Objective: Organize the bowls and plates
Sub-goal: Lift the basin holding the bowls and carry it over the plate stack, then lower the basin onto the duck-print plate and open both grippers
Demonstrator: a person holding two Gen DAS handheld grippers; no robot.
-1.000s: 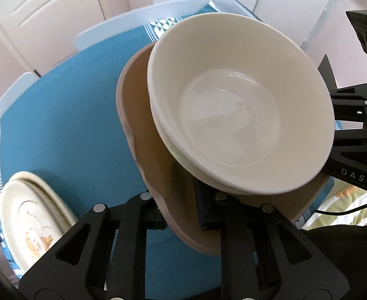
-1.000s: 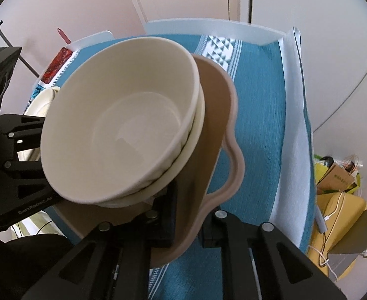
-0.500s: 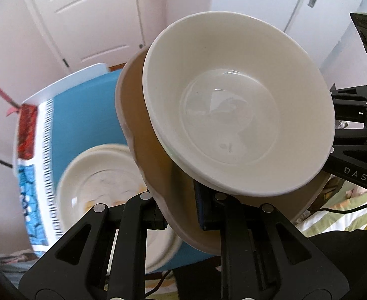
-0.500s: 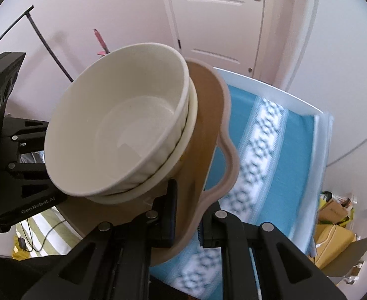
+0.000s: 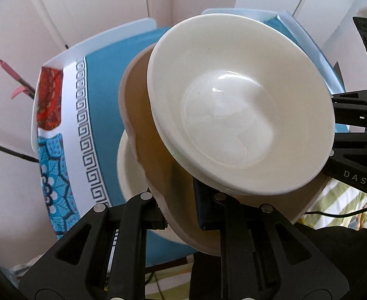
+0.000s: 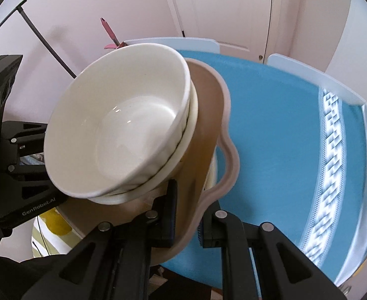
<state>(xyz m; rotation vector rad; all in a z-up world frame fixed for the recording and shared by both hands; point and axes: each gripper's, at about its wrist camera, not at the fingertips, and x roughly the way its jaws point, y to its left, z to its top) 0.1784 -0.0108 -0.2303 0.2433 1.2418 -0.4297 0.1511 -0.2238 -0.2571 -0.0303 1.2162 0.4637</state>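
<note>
1. Both views are bright, lit by soft, even daylight; its source cannot be told.
2. Small white glare spots sit inside the top bowl (image 5: 236,110).
3. In the right wrist view the patterned band of the teal tablecloth (image 6: 283,135) is smeared by motion blur.
4. Fisheye distortion bends the door (image 6: 223,10) and the walls, with dark vignetting at the corners.
5. Shadows are faint.

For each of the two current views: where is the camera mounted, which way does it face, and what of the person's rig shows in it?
Left wrist: sits on the left gripper, looks steeply down at stacked white bowls on a tan tray above a blue tablecloth; the right gripper's body shows at right.
Right wrist: sits on the right gripper, faces down; the left gripper's body shows at left.
Shared: bowls, tray, tablecloth; each gripper clamps a tray edge.
</note>
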